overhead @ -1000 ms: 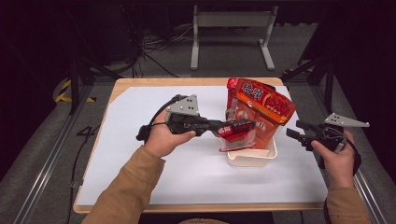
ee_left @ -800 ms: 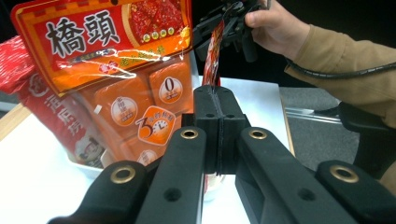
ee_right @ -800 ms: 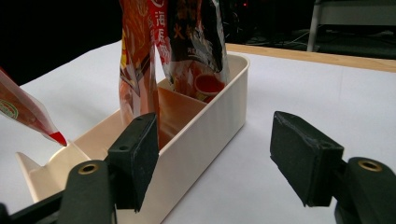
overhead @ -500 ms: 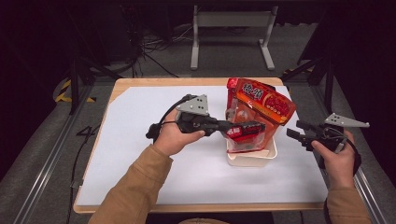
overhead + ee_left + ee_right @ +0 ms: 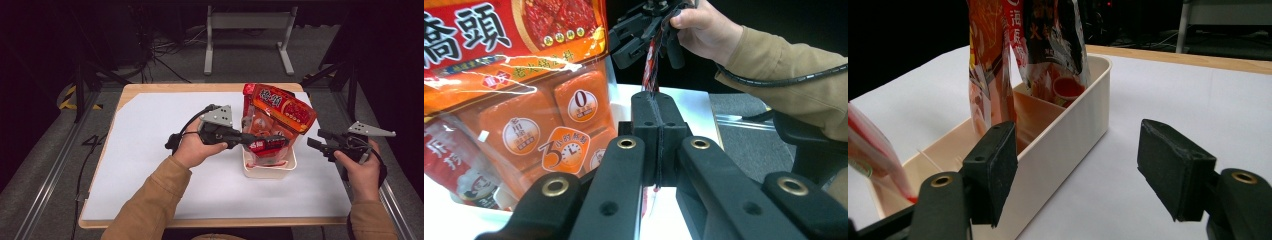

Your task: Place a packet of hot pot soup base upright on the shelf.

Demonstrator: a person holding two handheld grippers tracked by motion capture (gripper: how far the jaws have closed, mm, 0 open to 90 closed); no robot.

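Nearly packed: two bags [image 5: 282,107] upright in cream bin [image 5: 270,169] on counter [image 5: 150,130]. Left tongs [image 5: 280,142] clamped on red packet [image 5: 265,145], poised over bin (release left, presumably). Right tongs [image 5: 315,140] wide, idle beside bin.

A wooden tabletop [image 5: 150,92] carries a white sheet [image 5: 150,150] and stands on a grey floor [image 5: 45,150]. Beyond it, a grey metal frame [image 5: 248,22] and loose black cables [image 5: 165,47] sit in a dark, unlit room.
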